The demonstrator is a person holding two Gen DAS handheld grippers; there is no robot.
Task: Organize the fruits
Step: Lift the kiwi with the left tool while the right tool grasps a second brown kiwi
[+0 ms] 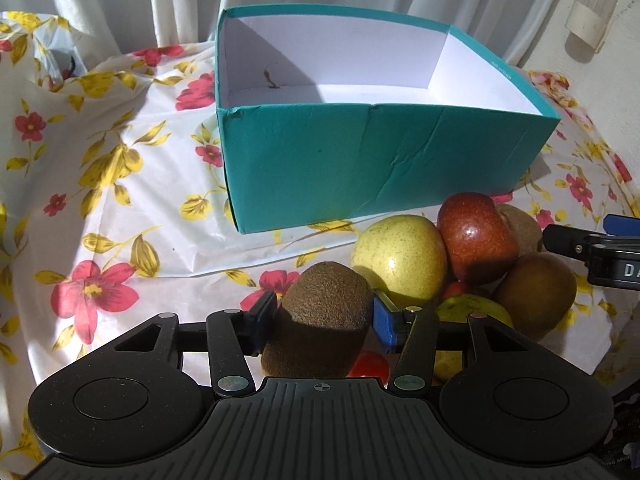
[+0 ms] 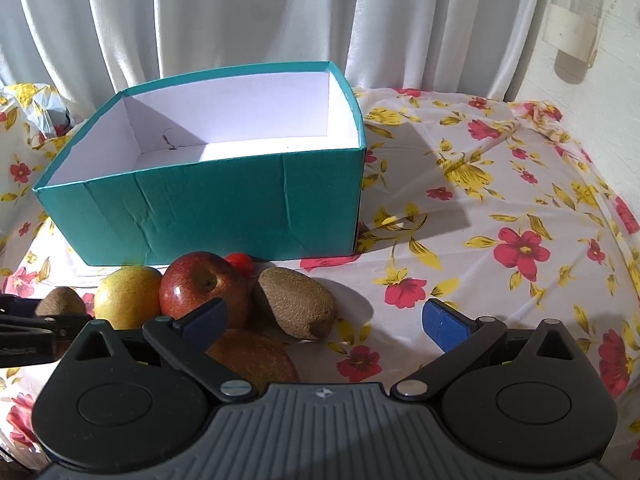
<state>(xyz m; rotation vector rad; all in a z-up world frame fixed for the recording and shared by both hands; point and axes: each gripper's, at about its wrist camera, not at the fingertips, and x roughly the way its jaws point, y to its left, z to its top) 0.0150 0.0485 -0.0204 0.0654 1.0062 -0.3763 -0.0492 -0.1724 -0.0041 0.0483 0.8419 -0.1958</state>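
Between the fingers of the left gripper [image 1: 322, 326] sits a kiwi [image 1: 320, 316], with the blue pads pressing against both of its flanks; the fingers are clenched on it and it looks gripped, though I cannot tell whether it has cleared the tabletop [image 1: 132, 184] yet. The right gripper [image 2: 324, 322] hangs with its fingers spread wide and nothing between them, above bare flowered cloth just beside a second kiwi [image 2: 296, 302]. Just right of the held kiwi lies the rest of the pile, all touching or nearly so: a yellow apple [image 1: 398, 256], a red apple [image 1: 474, 238], a brownish round fruit [image 1: 534, 290], a yellow-green fruit [image 1: 468, 308] half hidden behind the gripper, and a small red fruit [image 1: 370, 364], perhaps a tomato, low under the fingers. Beyond them, near the back of the tabletop, stands the teal box [image 1: 360, 168], open at the top; its white inside shows only a dark squiggly mark near one corner and no fruit at all. By my reading the job is at its very start: the first piece is grasped but not yet carried over, and every other fruit waits outside the box. As for writing, the only legible thing is white capital lettering on the right gripper's body at the edge of the left camera's view, beginning "DA" and then cut off. A faint small print runs along the box's rim on the right, too tiny to read.
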